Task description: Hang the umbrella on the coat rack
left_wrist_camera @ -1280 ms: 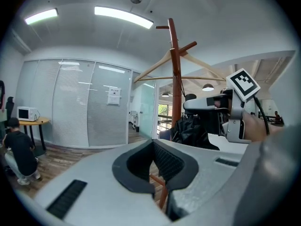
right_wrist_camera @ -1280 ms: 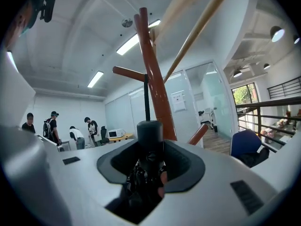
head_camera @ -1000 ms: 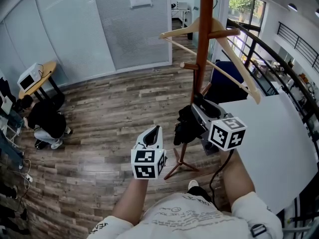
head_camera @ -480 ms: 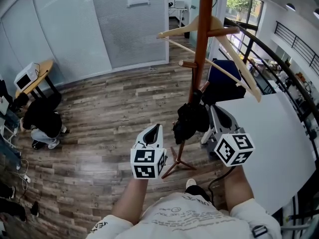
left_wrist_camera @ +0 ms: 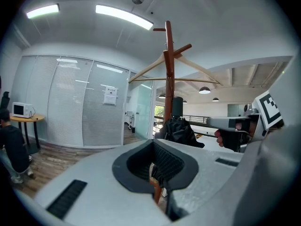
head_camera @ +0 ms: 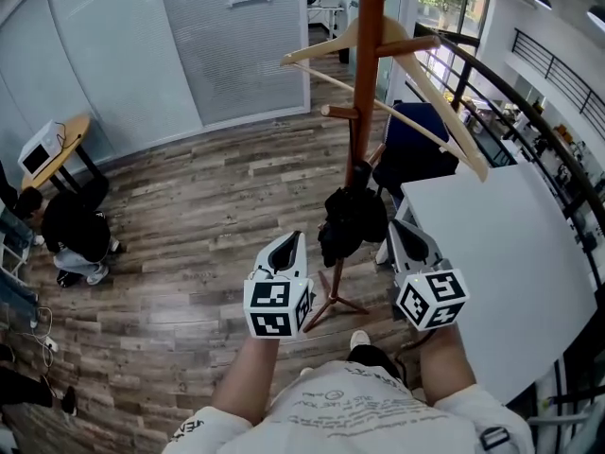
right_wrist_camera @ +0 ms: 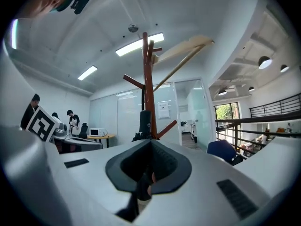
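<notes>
A folded black umbrella (head_camera: 350, 220) hangs from a lower peg of the brown wooden coat rack (head_camera: 367, 74), free of both grippers. My right gripper (head_camera: 398, 228) sits just right of it and a little nearer me, shut and empty. My left gripper (head_camera: 289, 245) is held left of the umbrella, its jaws together with nothing in them. In the left gripper view the umbrella (left_wrist_camera: 179, 129) hangs against the rack pole (left_wrist_camera: 169, 69), past the closed left gripper (left_wrist_camera: 157, 173). Beyond the shut right gripper (right_wrist_camera: 148, 168), the right gripper view shows the umbrella (right_wrist_camera: 145, 122) against the pole (right_wrist_camera: 149, 93).
A wooden clothes hanger (head_camera: 406, 55) hangs high on the rack. The rack's feet (head_camera: 331, 301) stand on the wood floor near my shoes. A white table (head_camera: 501, 253) and a blue chair (head_camera: 416, 159) are to the right. A person (head_camera: 76, 230) crouches far left.
My right gripper has gone from open to shut and has drawn back from the umbrella, toward me and lower. The umbrella stays hanging on the rack. The left gripper has barely moved.
</notes>
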Action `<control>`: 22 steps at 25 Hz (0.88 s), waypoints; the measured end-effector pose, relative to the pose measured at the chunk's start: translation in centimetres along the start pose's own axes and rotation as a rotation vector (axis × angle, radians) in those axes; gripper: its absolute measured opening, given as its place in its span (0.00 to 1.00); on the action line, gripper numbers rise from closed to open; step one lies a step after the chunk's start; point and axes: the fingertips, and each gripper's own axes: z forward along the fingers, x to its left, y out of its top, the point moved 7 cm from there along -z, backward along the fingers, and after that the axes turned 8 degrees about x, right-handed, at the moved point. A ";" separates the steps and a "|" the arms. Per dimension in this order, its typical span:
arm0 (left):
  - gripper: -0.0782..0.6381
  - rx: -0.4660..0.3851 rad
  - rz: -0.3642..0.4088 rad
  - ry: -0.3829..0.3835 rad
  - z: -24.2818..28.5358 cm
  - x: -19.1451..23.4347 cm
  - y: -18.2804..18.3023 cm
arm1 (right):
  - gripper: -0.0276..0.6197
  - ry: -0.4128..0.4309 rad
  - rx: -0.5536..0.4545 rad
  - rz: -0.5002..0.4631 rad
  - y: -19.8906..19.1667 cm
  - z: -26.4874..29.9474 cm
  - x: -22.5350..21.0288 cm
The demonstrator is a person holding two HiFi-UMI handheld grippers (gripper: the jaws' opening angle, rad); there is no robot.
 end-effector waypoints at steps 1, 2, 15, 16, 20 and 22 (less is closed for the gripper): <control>0.12 0.002 0.002 -0.003 0.0 -0.2 0.0 | 0.04 -0.005 0.010 0.007 -0.3 0.0 -0.1; 0.12 0.003 0.004 -0.005 0.1 -0.4 -0.1 | 0.04 -0.009 0.018 0.012 -0.6 0.0 -0.2; 0.12 0.003 0.017 0.007 -0.9 -1.6 -0.2 | 0.04 0.011 0.004 -0.013 -1.1 -1.1 0.6; 0.12 0.003 0.018 0.008 -1.0 -1.6 -0.2 | 0.04 0.015 0.002 -0.009 -1.1 -1.2 0.6; 0.12 0.001 0.021 0.008 -1.2 -1.7 -0.2 | 0.04 0.022 -0.005 -0.013 -1.1 -1.1 0.9; 0.12 -0.001 0.024 0.007 -1.2 -1.5 -0.3 | 0.04 0.025 -0.006 -0.013 -1.2 -0.9 1.1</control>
